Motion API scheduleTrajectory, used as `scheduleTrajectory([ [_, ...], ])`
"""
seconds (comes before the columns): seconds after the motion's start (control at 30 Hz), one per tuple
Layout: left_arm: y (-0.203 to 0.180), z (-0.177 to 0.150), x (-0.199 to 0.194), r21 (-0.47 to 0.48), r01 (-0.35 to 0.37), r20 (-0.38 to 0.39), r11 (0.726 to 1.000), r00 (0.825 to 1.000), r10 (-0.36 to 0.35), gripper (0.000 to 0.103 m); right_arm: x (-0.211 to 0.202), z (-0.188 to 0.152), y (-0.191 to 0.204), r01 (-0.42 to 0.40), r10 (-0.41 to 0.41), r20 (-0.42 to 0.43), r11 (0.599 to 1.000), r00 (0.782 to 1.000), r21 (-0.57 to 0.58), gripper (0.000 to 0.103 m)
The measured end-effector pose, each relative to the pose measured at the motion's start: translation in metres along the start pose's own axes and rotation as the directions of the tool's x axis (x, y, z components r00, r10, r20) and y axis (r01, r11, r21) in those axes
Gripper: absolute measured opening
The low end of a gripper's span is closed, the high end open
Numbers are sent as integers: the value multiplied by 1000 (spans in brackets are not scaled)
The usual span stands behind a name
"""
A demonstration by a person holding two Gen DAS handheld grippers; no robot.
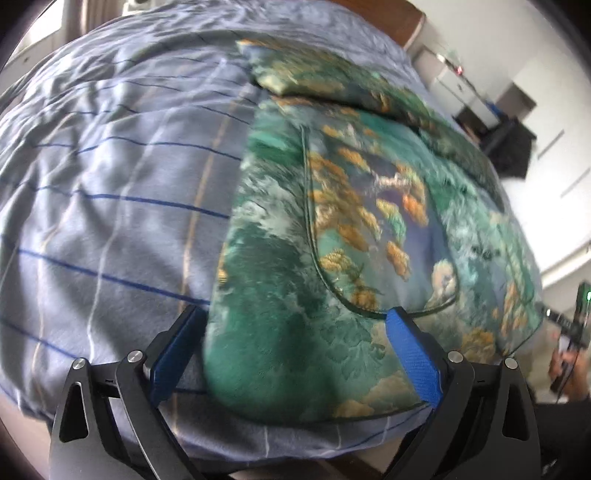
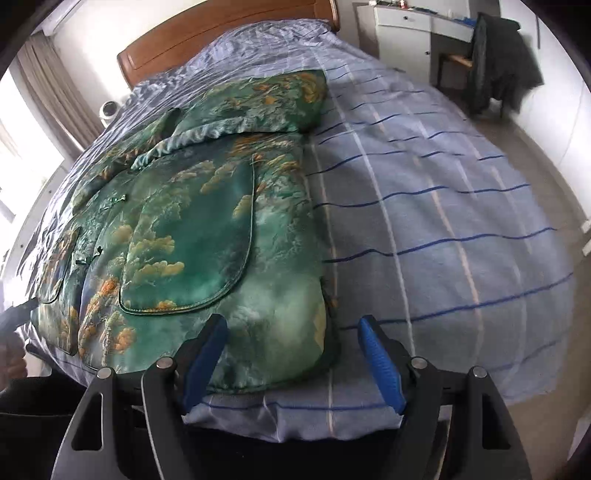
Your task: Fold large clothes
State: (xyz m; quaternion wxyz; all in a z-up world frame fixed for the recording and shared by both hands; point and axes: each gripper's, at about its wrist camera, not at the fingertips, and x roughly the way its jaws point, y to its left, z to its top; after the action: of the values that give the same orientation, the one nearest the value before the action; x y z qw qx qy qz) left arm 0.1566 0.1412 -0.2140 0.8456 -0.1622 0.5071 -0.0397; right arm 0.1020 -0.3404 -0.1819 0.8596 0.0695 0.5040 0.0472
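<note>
- Blue-padded left claw [image 1: 297,321] spread wide at the near bed edge, grasping nothing; one pad over the striped sheet, the other over the hem of the green jacket [image 1: 332,229], contact impossible to tell.
- Spread flat on the bed [image 2: 443,221], front up: green patterned jacket with orange-gold motifs, large rounded pockets showing, one sleeve folded across near the collar end.
- Pale blue sheet with dark blue and cream stripes, wrinkled, covering the whole bed, bare on both sides of the jacket.
- Right claw [image 2: 291,328] likewise released and empty, straddling the jacket's near corner: one pad above the fabric, the other above the sheet.
- Behind, from the right wrist view: curtains [image 2: 48,81] at the window, wooden headboard [image 2: 221,29], white drawer unit [image 2: 402,33], chair draped with dark clothing [image 2: 495,55].
- Far right of the left wrist view: blurred hand [image 1: 565,365] on the other tool.
</note>
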Motion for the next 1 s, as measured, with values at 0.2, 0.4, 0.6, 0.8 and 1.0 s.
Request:
scheduleTrajectory([
  [0.2,-17,-4,4,84,-25,-32,996,999,28,94,21,8,1,-82,80,-73,996,994,-30,75],
  [0.4,-22,-2,7,89,-50,-70,995,996,57,68,27,14,19,-146,134,-131,986,982,-86,37],
  [0.6,-23,1,-1,97,-66,-71,993,995,73,28,16,16,24,-151,142,-110,985,984,-83,18],
  [0.8,-22,3,-15,82,-53,-53,995,997,57,13,1,21,30,-143,137,-76,986,988,-87,16],
  [1.0,-24,0,-36,72,-45,-12,996,999,46,11,-15,23,30,-155,152,-44,985,987,-74,15],
])
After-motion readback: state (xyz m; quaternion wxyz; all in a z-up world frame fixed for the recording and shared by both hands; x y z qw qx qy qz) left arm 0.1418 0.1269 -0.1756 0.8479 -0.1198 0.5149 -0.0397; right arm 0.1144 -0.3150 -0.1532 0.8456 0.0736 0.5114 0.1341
